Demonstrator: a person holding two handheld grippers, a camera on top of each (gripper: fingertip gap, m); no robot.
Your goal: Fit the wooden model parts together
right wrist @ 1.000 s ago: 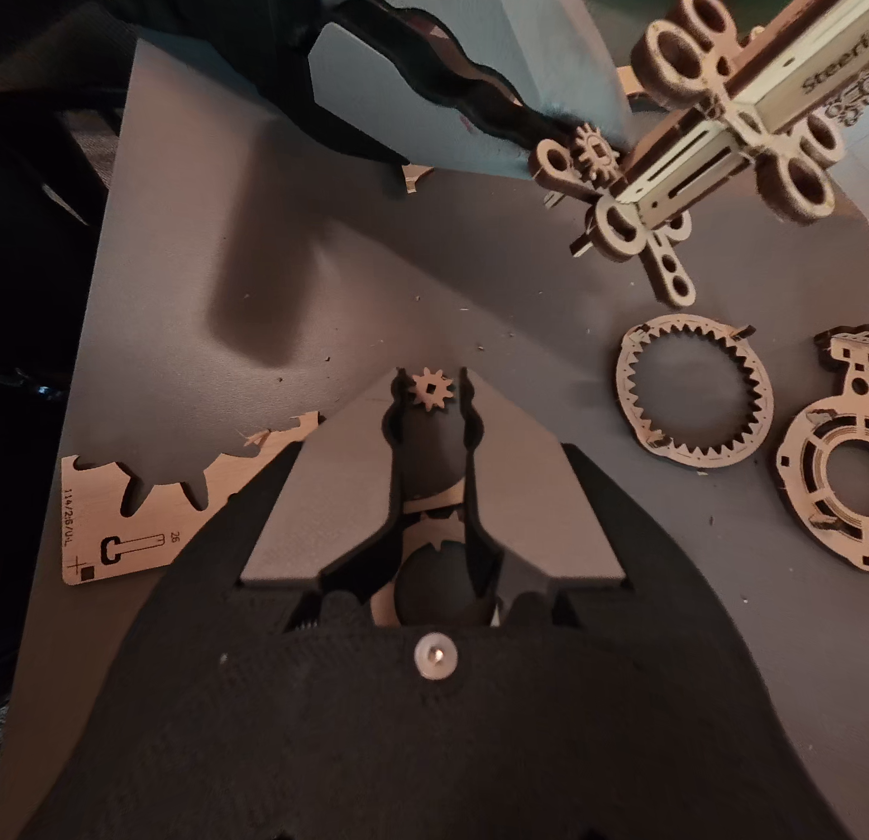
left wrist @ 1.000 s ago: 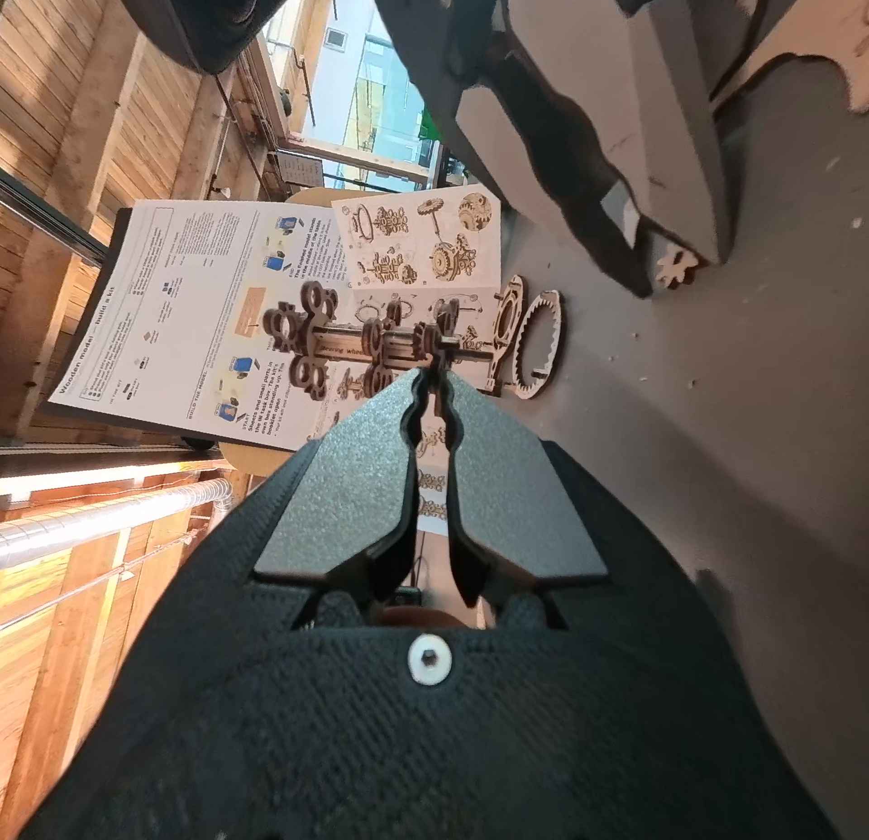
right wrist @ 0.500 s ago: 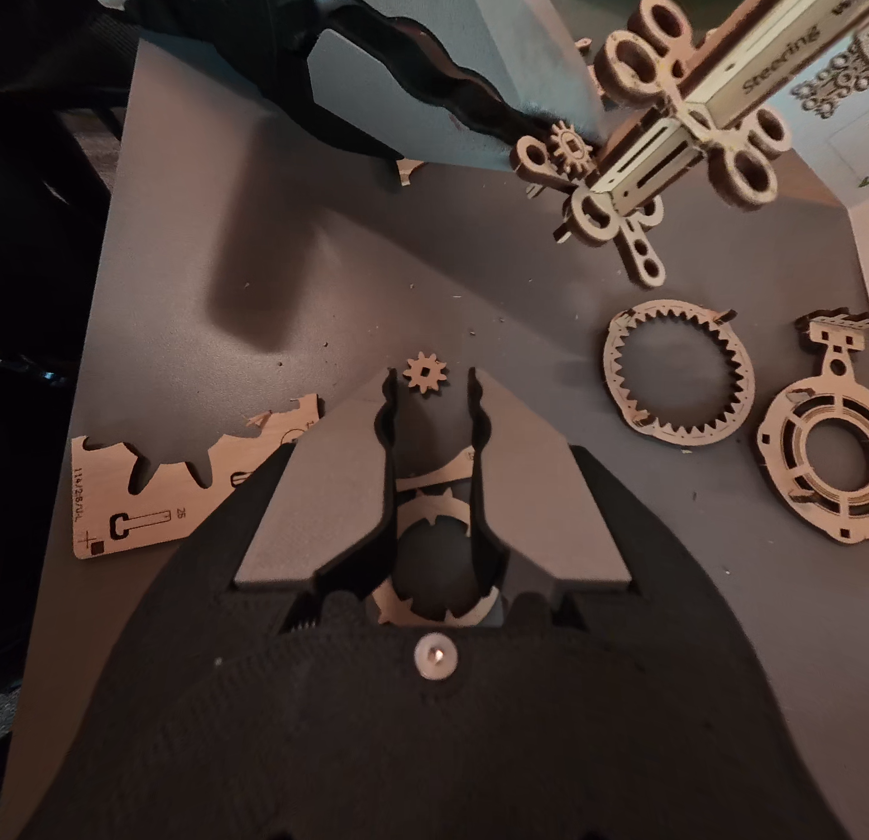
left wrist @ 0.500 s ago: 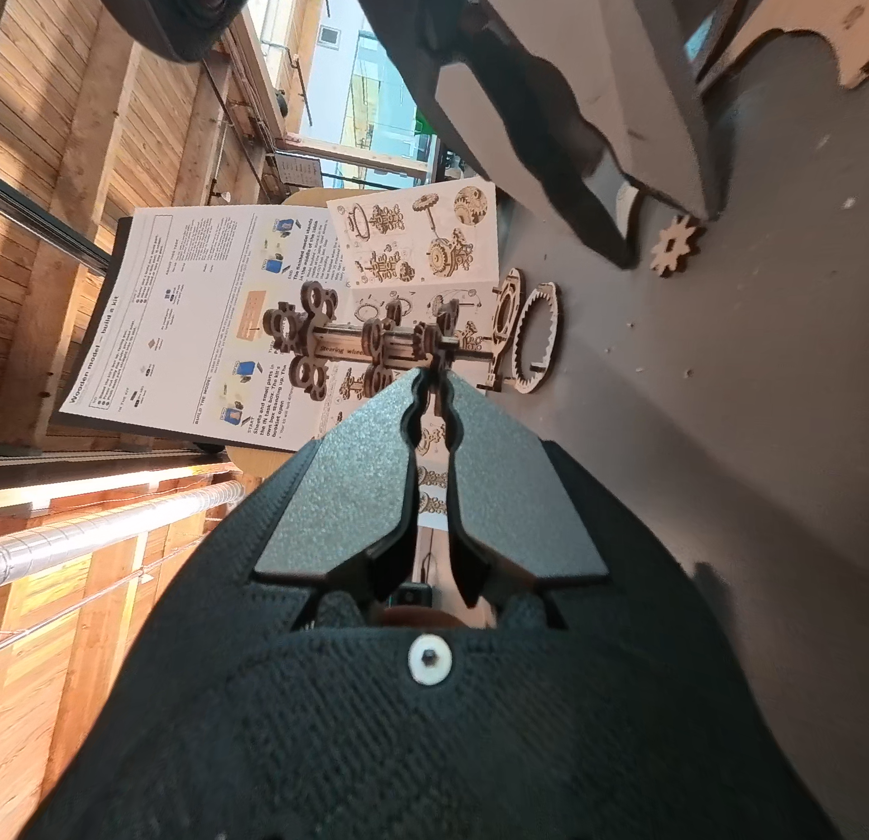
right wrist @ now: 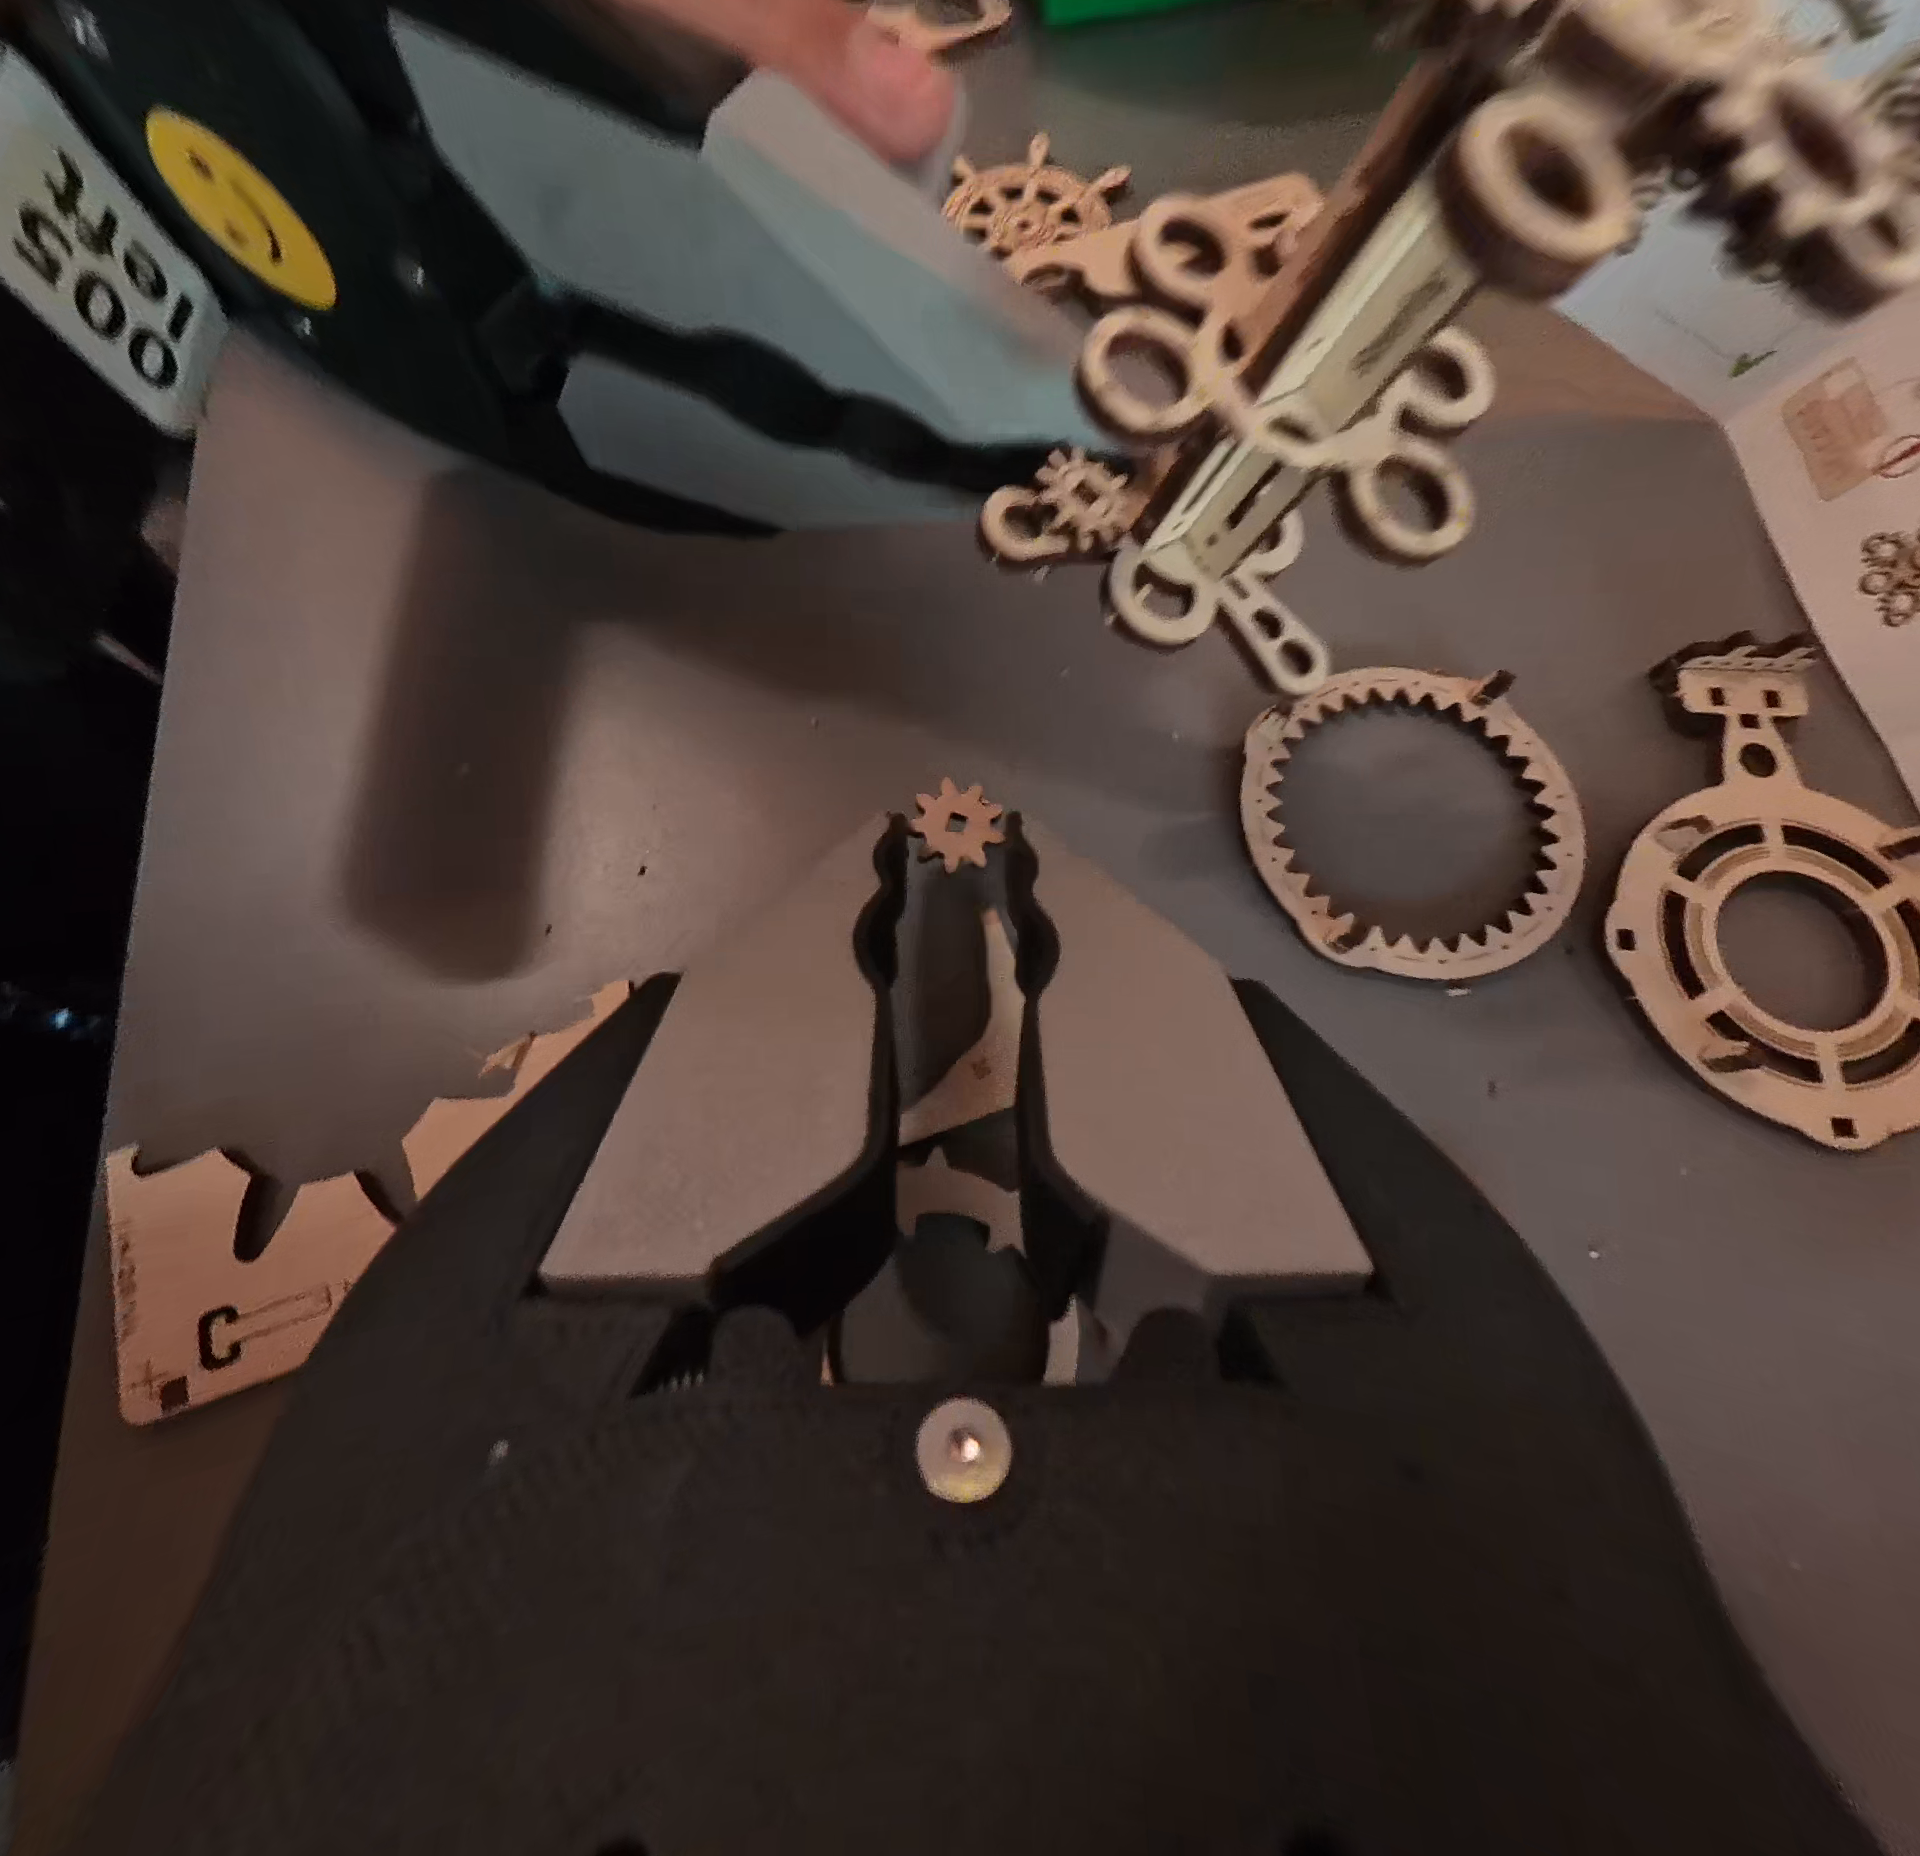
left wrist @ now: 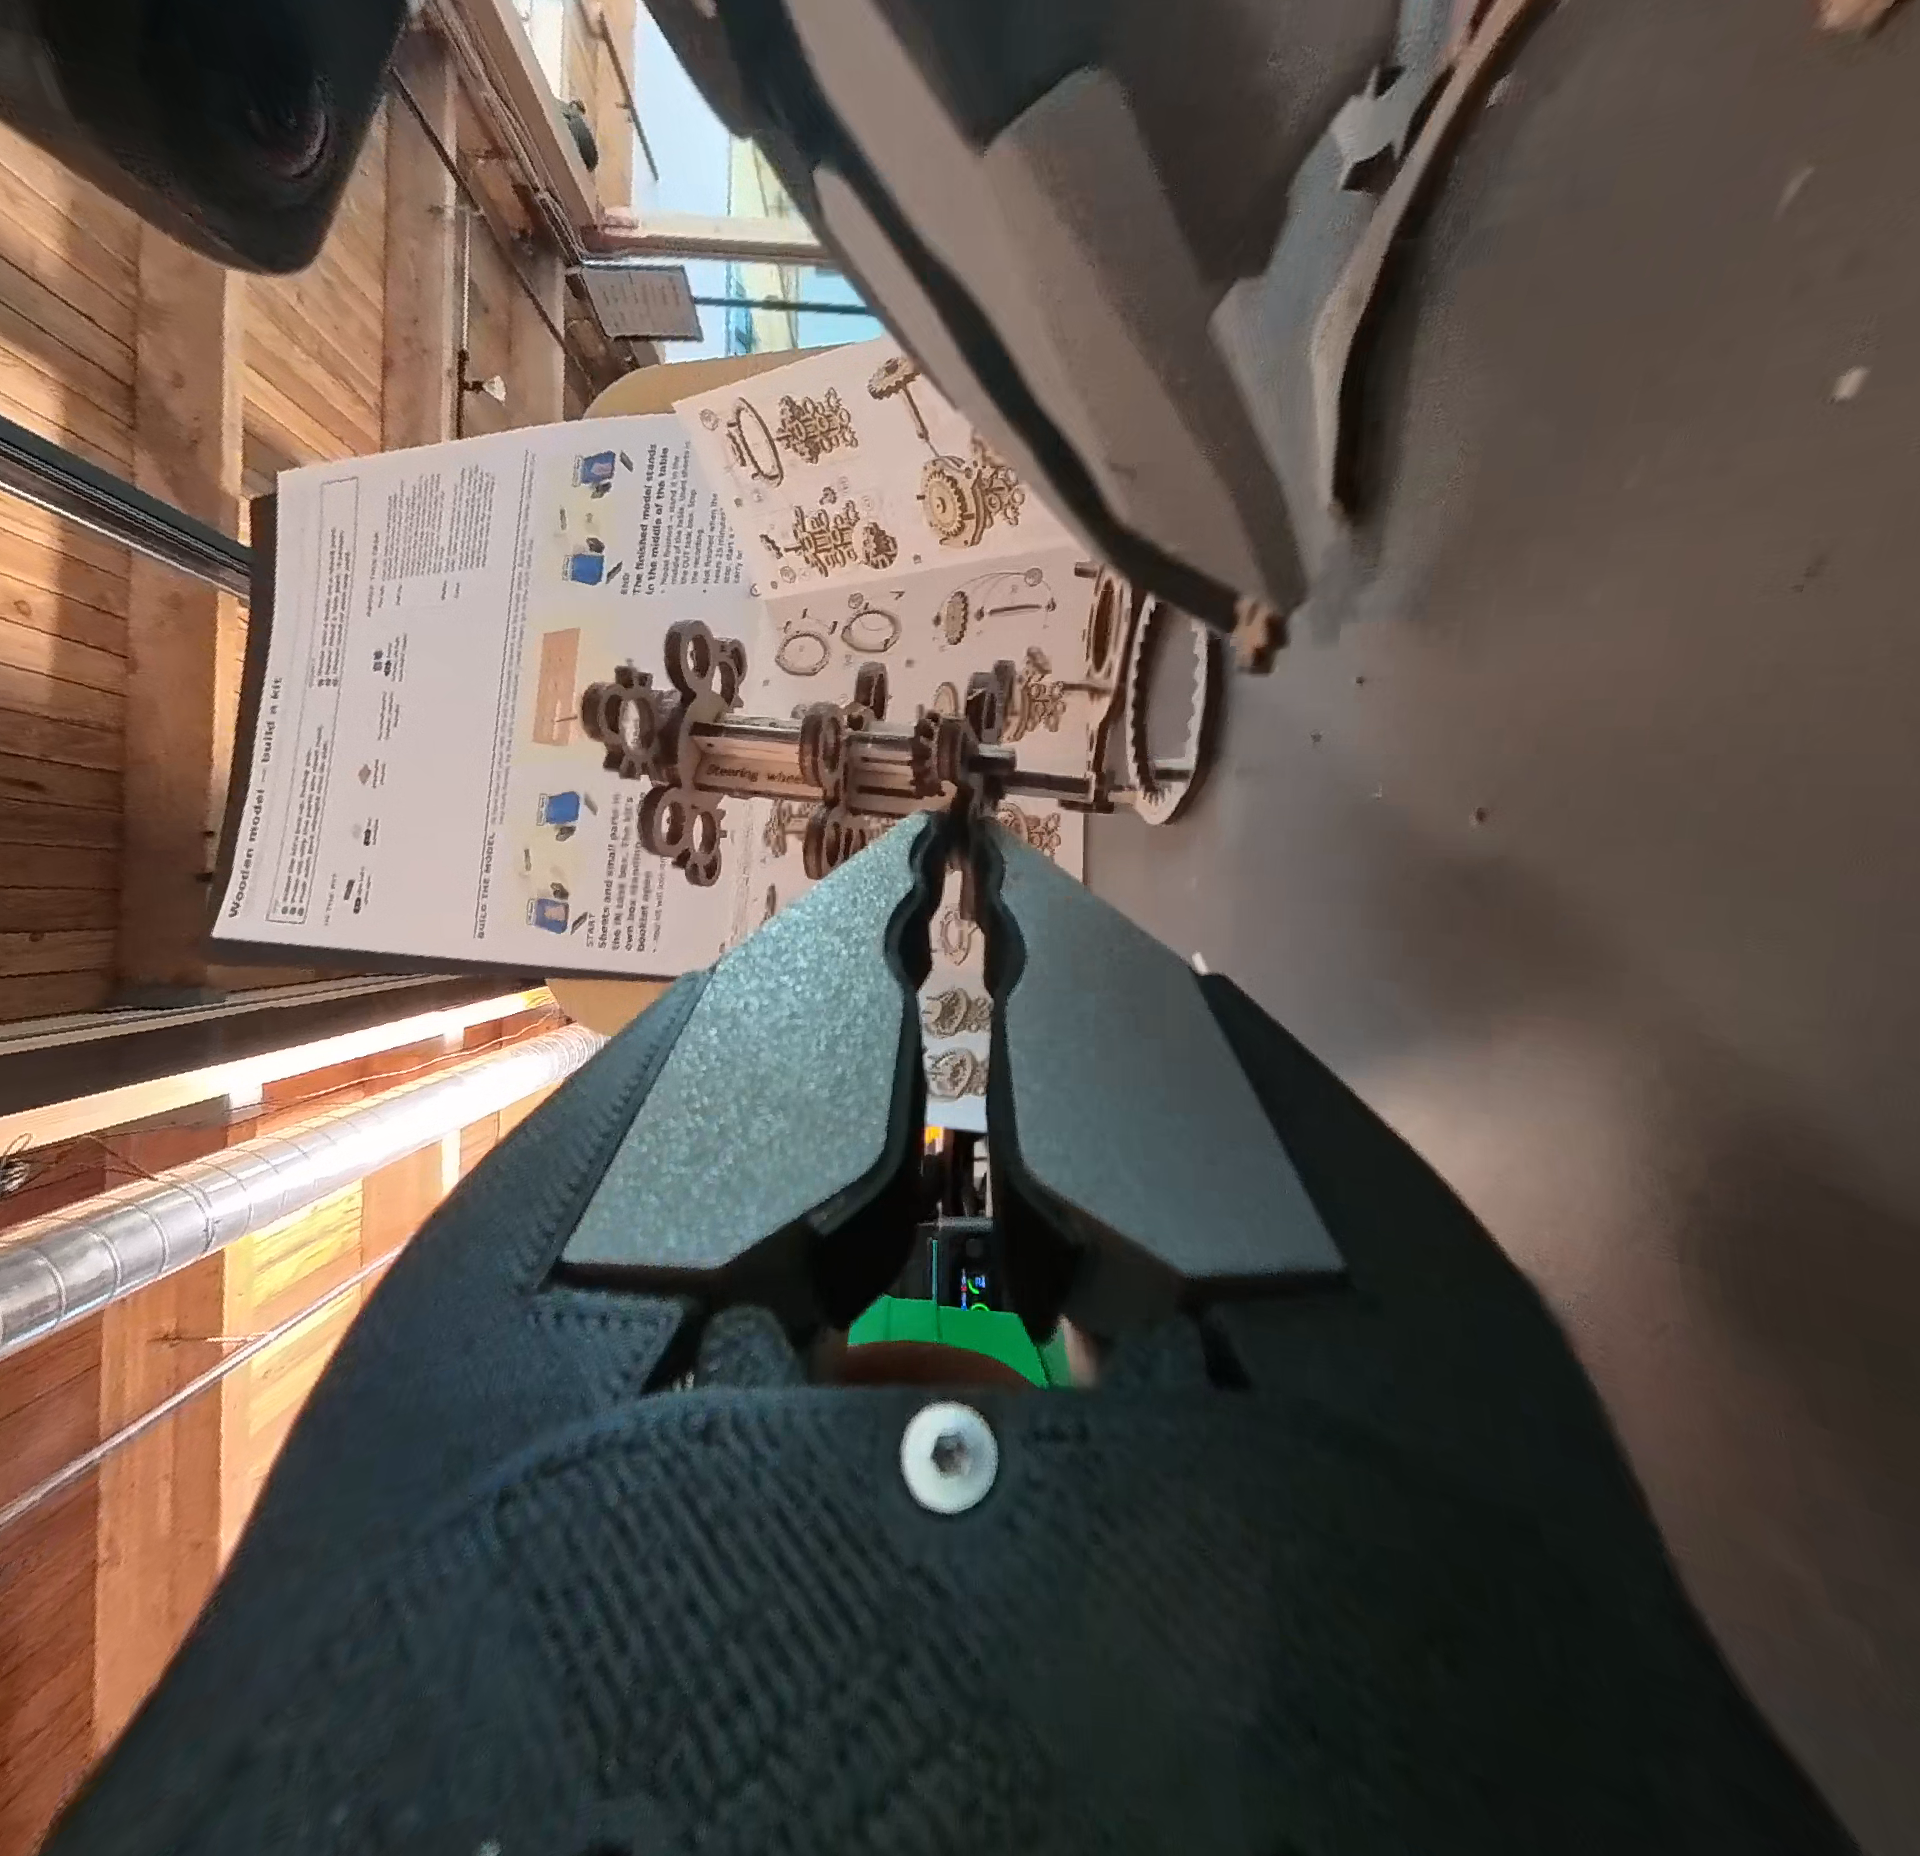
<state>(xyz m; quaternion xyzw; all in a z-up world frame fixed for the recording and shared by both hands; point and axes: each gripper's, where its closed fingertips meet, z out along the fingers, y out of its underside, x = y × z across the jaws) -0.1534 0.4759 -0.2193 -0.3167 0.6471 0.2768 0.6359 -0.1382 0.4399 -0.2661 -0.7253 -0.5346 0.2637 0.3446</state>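
Left hand-held gripper pinching wooden assembly aloft, right hand-held gripper seemingly straddling small gear

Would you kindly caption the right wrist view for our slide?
Right gripper closing on a small wooden gear while the left gripper holds the wooden assembly.

- Wooden plank walls are glowing in warm light.
- A window is showing daylight.
- A grey desk is filling the foreground.

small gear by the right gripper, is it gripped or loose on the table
Cannot tell for sure. The small gear sits between the tips of the right gripper, whose fingers stand slightly apart; contact is unclear, and it looks flat on the grey table.
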